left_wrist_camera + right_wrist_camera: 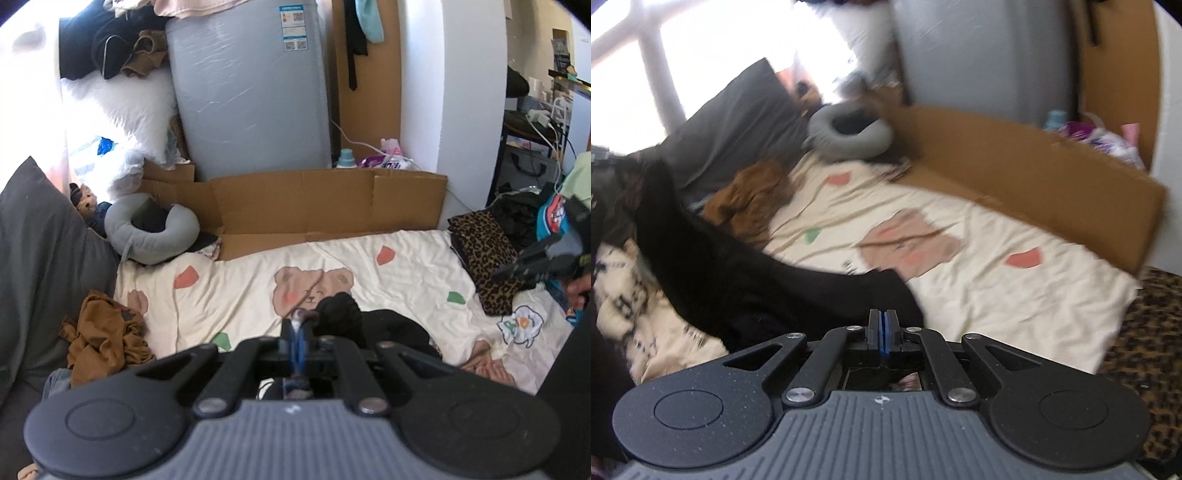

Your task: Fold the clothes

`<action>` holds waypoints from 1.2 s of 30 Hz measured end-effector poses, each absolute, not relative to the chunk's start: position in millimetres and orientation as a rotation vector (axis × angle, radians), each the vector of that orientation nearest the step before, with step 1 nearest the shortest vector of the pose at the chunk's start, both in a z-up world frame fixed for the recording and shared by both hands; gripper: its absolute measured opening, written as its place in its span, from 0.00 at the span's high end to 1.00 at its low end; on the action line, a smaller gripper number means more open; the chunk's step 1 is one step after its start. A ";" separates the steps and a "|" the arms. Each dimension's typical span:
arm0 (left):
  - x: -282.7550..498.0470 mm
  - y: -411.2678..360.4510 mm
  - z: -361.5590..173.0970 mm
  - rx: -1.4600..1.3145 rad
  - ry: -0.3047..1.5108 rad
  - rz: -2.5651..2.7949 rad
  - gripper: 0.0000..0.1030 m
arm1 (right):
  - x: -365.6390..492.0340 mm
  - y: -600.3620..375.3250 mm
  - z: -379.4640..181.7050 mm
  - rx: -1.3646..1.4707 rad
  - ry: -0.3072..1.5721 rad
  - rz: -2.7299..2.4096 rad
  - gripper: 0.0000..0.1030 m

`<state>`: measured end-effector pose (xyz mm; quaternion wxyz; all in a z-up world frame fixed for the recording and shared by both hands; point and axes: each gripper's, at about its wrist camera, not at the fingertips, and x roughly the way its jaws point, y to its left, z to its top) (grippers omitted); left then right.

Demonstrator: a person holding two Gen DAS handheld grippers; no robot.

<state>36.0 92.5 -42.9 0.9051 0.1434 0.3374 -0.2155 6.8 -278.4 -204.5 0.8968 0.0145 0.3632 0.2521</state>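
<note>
Overhead, grey appliance [251, 92] label [294, 27] blue-white, print unreadable.

Right gripper [882, 325] with jaws pressed together over a black garment [746, 280], cream bear-print bedsheet [997, 295], crumpled brown garment [750, 199], grey neck pillow [849, 129], cardboard panel [1034, 170], leopard-print fabric [1145, 332], all motion-blurred

Bed [406, 240]: black garment [391, 325], brown garment [103, 332], probably crumpled.
</note>
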 end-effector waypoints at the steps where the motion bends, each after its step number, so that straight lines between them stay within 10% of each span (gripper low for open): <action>1: 36.1 92.5 -42.2 0.298 0.696 -0.447 0.98 | 8.6 -271.7 -208.6 0.022 0.761 0.543 0.99; 9: 35.6 91.1 -37.4 0.291 0.684 -0.459 0.98 | 17.7 -233.6 -230.2 -0.003 0.799 0.669 0.97; 14: 36.4 88.7 -33.9 0.284 0.675 -0.469 0.98 | 19.6 -217.0 -243.1 0.000 0.811 0.740 0.66; 36: 40.0 85.3 -31.4 0.286 0.680 -0.492 0.98 | 29.3 -151.8 -286.4 -0.288 0.810 0.918 0.66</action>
